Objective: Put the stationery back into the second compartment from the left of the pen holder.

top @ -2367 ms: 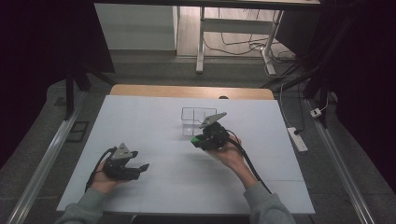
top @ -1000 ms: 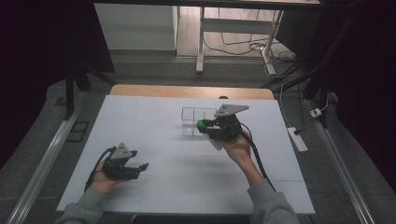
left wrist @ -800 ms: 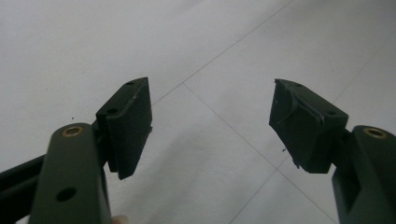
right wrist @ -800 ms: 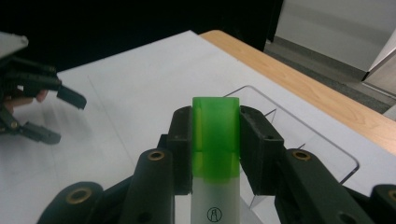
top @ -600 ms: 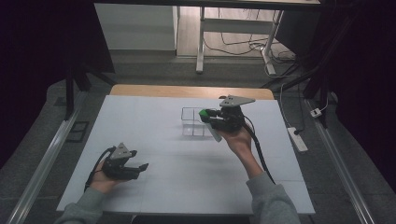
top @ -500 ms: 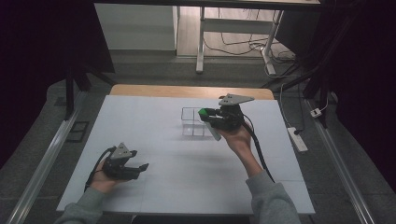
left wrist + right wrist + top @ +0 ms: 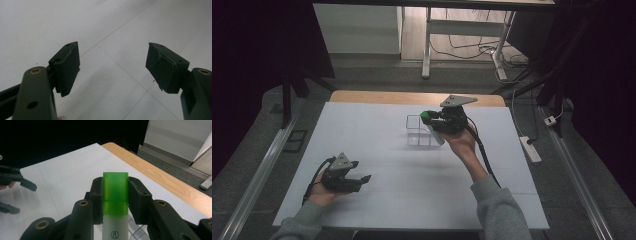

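Observation:
My right gripper (image 7: 429,118) (image 7: 115,185) is shut on the green cap (image 7: 115,191) of a white tube (image 7: 436,136), held in the air and pointing left. The tube's white body slants down over the right side of a clear plastic box (image 7: 416,136) standing on the white table (image 7: 412,195). My left gripper (image 7: 360,171) (image 7: 112,67) rests low near the table's front left corner. Its jaws are open and there is only bare table between them. The right gripper view has that left gripper (image 7: 17,182) at its left edge.
The white sheet ends at a wooden strip (image 7: 382,97) along the far edge. A power strip (image 7: 530,149) lies on the floor at the right, and metal rails (image 7: 257,182) run beside the table. A desk frame (image 7: 427,45) stands beyond.
My right gripper has carried the green-capped tube up and away from the person, turning to point left over the clear box. The left gripper has kept still.

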`<state>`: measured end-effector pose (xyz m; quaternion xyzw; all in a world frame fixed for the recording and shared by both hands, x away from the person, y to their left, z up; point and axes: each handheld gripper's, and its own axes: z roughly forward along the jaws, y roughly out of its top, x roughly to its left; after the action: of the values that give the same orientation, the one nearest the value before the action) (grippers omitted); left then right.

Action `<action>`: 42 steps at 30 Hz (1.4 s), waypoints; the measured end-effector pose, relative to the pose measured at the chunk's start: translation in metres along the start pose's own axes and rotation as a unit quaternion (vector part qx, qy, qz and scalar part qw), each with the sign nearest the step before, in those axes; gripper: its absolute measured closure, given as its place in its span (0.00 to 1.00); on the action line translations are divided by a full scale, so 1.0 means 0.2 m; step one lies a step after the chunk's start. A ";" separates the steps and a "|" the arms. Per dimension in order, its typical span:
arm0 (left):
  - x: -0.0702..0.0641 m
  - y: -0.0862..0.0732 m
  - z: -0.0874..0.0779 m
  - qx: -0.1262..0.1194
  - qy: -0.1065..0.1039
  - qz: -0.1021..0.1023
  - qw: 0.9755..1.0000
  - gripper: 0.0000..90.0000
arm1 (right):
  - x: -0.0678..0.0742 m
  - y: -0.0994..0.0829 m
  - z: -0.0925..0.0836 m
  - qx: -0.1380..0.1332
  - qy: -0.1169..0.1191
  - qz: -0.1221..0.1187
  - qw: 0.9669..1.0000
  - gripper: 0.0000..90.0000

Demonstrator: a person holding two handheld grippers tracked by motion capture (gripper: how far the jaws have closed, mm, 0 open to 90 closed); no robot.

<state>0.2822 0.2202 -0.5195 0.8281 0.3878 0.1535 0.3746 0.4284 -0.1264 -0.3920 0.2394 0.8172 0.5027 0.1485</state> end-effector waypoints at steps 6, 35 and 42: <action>0.00 0.00 0.00 0.000 -0.002 0.001 1.000 0.30 | -0.02 0.02 0.04 -0.004 -0.006 -0.001 1.000 0.74; 0.01 0.00 0.01 0.000 -0.007 0.000 1.000 0.30 | -0.15 0.08 0.26 -0.062 -0.036 0.022 0.997 0.74; 0.01 0.00 0.01 0.004 -0.007 0.001 1.000 0.30 | -0.16 0.09 0.32 -0.066 -0.029 0.024 0.997 0.74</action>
<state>0.2843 0.2203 -0.5210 0.8308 0.3852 0.1467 0.3739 0.4907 -0.0903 -0.4050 0.2637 0.7716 0.5517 0.1755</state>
